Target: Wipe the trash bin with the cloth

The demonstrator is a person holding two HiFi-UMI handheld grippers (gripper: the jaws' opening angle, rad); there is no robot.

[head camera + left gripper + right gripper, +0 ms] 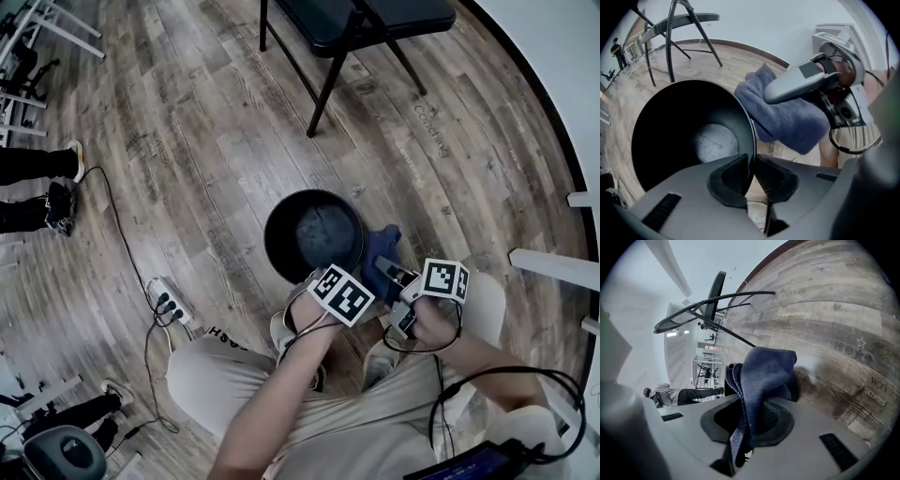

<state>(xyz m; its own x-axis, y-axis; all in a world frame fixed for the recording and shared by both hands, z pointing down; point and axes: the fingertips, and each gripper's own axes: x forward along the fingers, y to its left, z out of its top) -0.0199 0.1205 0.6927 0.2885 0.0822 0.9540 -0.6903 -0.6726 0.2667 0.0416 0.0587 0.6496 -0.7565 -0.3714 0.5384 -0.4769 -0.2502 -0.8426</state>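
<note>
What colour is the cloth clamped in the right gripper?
Dark blue. The soft fabric cloth shows best in the right gripper view.

The floor (187,141) is made of long wood boards, brown and grey. Far out past the left gripper (751,176) and the right gripper (750,420) stands a dark chair (361,19) on thin black legs. Beyond the right gripper's side a white wall (553,56) meets the floor along a dark strip, and white bars (553,265) stick out near it. Pale letters (433,128) are printed on the boards there. Off to the left gripper's side lies a white plug strip (169,302) with black wires, and further that way are a person's legs (37,164)
</note>
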